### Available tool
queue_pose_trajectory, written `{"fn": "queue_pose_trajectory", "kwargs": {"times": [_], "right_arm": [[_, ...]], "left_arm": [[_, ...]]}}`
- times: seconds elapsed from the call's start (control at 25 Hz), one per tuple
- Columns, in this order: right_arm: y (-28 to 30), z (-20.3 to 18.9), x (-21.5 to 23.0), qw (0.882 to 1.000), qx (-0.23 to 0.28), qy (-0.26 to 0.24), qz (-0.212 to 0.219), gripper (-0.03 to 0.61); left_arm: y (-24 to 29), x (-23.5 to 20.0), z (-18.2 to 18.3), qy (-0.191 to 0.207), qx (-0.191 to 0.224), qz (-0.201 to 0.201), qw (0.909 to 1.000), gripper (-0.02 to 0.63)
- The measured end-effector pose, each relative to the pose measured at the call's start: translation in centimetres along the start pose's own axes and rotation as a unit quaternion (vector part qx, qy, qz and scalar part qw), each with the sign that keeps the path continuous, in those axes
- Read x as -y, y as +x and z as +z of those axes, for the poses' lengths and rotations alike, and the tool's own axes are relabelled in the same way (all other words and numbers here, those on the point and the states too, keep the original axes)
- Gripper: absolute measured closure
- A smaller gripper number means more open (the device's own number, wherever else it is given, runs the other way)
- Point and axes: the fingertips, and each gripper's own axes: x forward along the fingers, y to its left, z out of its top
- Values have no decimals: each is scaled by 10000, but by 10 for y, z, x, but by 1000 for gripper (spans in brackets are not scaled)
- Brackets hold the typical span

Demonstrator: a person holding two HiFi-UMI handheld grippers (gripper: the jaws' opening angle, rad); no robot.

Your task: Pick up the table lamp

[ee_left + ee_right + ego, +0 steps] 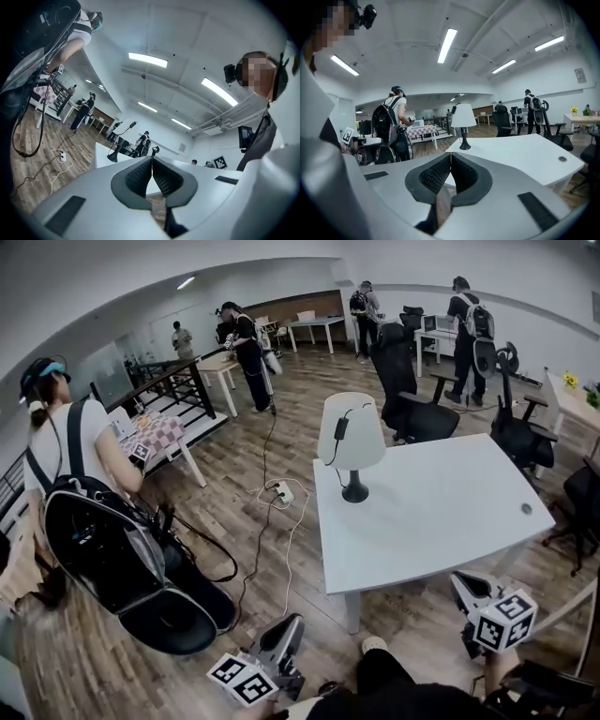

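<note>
Table lamp (361, 442): one unit, upright on one smooth white table (441, 521), toward its 10 o'clock corner. The shade is white, conical and matt. The stem and round base are black, and one black cord with an inline switch hangs across the shade.

Two grippers are in view, both well apart from the lamp. From the left gripper (287, 626) it lies at 1 o'clock, and from the right gripper (459, 582) at 11 o'clock. Both pairs of ribbed black pads are pressed together, with nothing between them.

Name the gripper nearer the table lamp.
Right, narrowly, it seems: the right gripper is at the table's near right corner, facing the table lamp; the left gripper, over floor off its near left corner.
</note>
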Motion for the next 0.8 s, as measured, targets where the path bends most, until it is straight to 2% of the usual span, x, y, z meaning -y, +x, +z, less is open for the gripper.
{"fn": "queue_pose_trajectory", "kwargs": {"times": [0.12,0.28,0.4,0.56,0.8], "right_arm": [[31,17,8,9995,34,-276,134,563],[69,42,38,9994,181,-14,297,563],[93,54,67,9991,191,133,367,563],[127,68,107,9981,270,285,481,563],[181,97,136,9951,362,-87,914,563]], "left_arm": [[22,-15,11,13,113,81,9999,597],[66,-28,35,174,183,118,9996,597],[100,-39,46,147,274,140,9994,598],[149,-58,50,136,178,189,9996,597],[218,-81,44,124,-53,304,9994,597]]}}
